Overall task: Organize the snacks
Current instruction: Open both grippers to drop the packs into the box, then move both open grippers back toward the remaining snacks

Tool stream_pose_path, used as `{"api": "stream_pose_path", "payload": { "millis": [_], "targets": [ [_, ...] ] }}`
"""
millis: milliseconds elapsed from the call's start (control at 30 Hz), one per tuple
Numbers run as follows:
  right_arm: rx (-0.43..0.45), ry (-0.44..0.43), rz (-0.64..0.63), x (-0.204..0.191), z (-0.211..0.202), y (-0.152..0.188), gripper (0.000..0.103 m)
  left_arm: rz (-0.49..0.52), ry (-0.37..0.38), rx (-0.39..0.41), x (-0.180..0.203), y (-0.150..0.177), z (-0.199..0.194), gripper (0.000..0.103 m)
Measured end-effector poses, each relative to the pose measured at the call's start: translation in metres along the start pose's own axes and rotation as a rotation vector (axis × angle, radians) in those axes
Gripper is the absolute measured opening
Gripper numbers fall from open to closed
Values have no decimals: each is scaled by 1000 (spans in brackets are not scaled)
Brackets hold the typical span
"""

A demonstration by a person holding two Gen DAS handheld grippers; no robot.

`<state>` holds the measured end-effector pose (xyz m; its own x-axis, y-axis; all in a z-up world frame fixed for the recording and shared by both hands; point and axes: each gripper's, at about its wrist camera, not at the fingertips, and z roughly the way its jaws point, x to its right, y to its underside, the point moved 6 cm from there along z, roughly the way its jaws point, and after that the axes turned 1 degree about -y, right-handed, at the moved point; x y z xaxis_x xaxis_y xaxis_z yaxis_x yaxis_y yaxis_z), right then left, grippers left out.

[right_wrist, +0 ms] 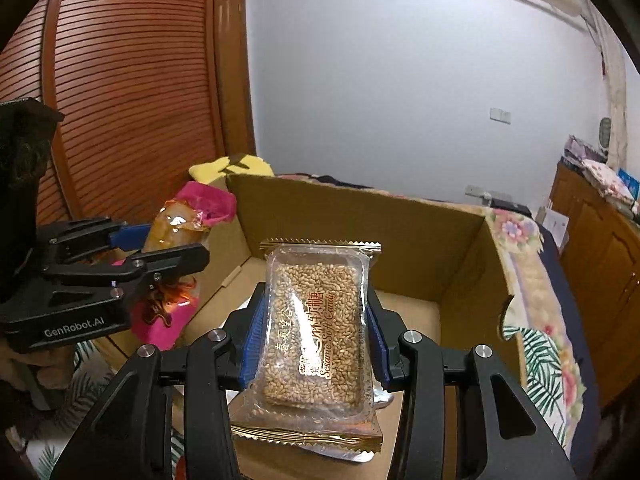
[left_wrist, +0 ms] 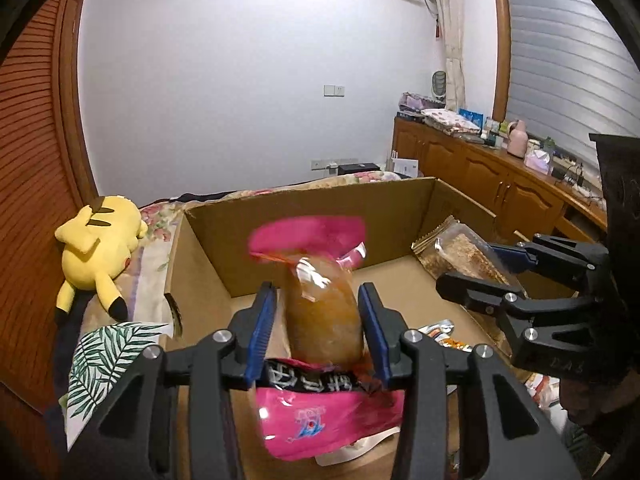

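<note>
My left gripper [left_wrist: 318,300] is shut on a pink-wrapped bun snack [left_wrist: 322,312], held above the open cardboard box [left_wrist: 304,212]. The same snack [right_wrist: 180,224] and left gripper [right_wrist: 172,246] show at the left of the right wrist view. My right gripper [right_wrist: 318,304] is shut on a clear pack of sesame soft candy [right_wrist: 316,328] with gold serrated ends, over the box [right_wrist: 400,240]. The right gripper [left_wrist: 480,268] and its pack [left_wrist: 456,252] show at the right of the left wrist view. Another snack packet [left_wrist: 444,334] lies on the box floor.
The box sits on a floral bedspread [right_wrist: 536,320]. A yellow plush toy [left_wrist: 96,248] lies left of the box. A wooden cabinet [left_wrist: 480,176] with clutter stands at the right. A slatted wooden wardrobe door [right_wrist: 132,92] is at the left.
</note>
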<state>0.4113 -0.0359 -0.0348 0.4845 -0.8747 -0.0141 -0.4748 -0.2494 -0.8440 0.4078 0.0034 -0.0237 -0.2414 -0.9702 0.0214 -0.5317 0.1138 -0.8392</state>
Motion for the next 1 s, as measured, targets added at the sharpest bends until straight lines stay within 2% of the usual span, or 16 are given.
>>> {"api": "stream_pose_path", "payload": {
  "millis": [67, 167, 367, 467, 567, 767, 1000],
  "targets": [
    [-11, -3, -4, -1, 3, 2, 46, 9, -5, -1, 1, 0, 0, 53],
    [-17, -9, -2, 1, 6, 3, 47, 22, -9, 0, 1, 0, -1, 57],
    [-23, -13, 1, 2, 6, 3, 48, 39, -13, 5, 3, 3, -5, 57],
    [-22, -3, 1, 2, 5, 3, 54, 49, -19, 10, 5, 3, -10, 58],
    [-11, 1, -5, 0, -2, 3, 55, 58, -25, 23, 9, 1, -20, 58],
    [21, 8, -5, -7, -36, 2, 56, 66, -18, 53, 17, -2, -55, 58],
    [52, 3, 12, -18, -94, 21, 57, 80, -7, 63, 29, 10, -99, 59]
  ]
}}
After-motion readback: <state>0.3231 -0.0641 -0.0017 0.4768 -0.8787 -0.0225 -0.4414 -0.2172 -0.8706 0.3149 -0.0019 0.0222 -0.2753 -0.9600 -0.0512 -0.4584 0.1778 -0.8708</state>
